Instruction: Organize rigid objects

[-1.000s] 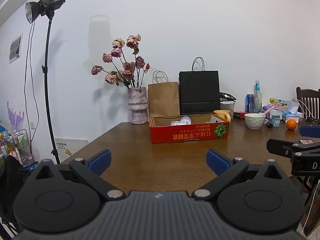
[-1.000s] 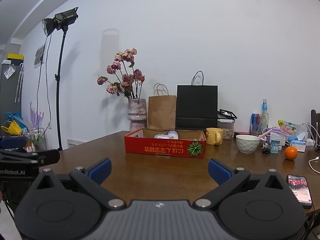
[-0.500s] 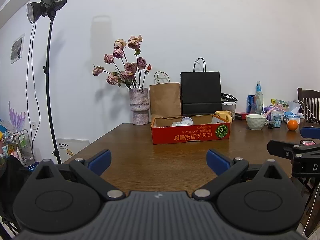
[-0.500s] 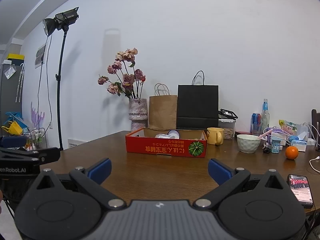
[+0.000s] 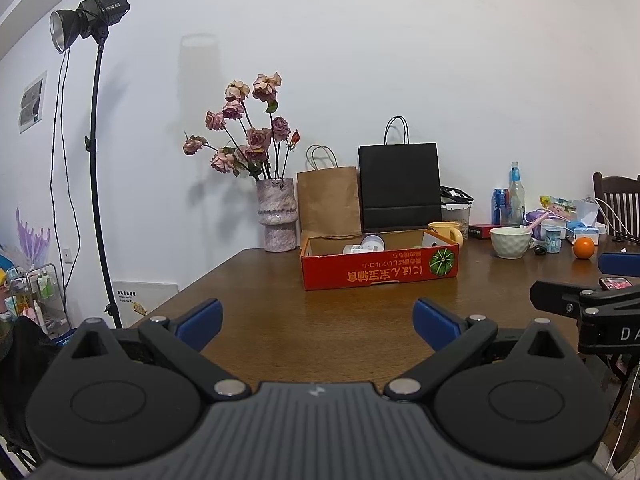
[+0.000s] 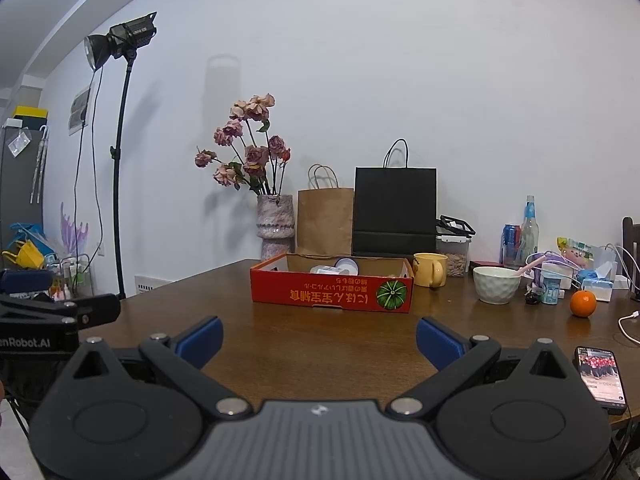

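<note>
A red cardboard box [image 5: 380,276] [image 6: 332,294] stands mid-table with white containers [image 6: 334,269] inside. Right of it are a yellow mug [image 6: 429,275], a white bowl [image 6: 494,290] with a pink spoon, a small blue-white cup [image 6: 551,293] and an orange [image 6: 583,304]. My left gripper [image 5: 318,322] is open and empty over the near table edge. My right gripper [image 6: 320,340] is open and empty, beside it on the right; it also shows in the left wrist view [image 5: 580,300].
A phone [image 6: 600,374] lies at the near right edge with a white cable [image 6: 628,326]. A flower vase [image 6: 275,226], brown bag [image 6: 325,220] and black bag [image 6: 394,212] line the back. Bottles, a can and packets crowd the far right. A light stand [image 6: 118,160] stands left.
Both views have shifted slightly; the box and table items sit a little lower and further right in frame. Both grippers stay open and empty.
</note>
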Action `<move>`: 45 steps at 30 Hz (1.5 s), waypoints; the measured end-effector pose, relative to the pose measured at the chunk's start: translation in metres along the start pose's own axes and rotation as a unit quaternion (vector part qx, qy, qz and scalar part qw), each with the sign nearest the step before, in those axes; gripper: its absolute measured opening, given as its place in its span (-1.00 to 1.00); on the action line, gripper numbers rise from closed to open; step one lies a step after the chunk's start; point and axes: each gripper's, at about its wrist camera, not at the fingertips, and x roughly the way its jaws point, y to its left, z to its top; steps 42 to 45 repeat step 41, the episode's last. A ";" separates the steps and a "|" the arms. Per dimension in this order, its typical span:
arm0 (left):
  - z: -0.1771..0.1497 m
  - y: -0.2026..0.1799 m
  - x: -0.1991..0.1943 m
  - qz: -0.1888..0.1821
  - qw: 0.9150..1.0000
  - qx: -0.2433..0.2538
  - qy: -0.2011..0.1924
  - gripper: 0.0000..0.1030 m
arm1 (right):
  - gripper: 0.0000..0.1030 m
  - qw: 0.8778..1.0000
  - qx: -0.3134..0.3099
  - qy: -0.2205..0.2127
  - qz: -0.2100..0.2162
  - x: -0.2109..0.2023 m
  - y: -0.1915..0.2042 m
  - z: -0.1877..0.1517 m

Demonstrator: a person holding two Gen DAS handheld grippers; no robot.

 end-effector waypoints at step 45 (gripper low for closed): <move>0.001 0.001 0.001 -0.001 1.000 -0.005 0.006 1.00 | 1.00 1.000 0.000 0.003 0.001 0.000 0.001 -0.002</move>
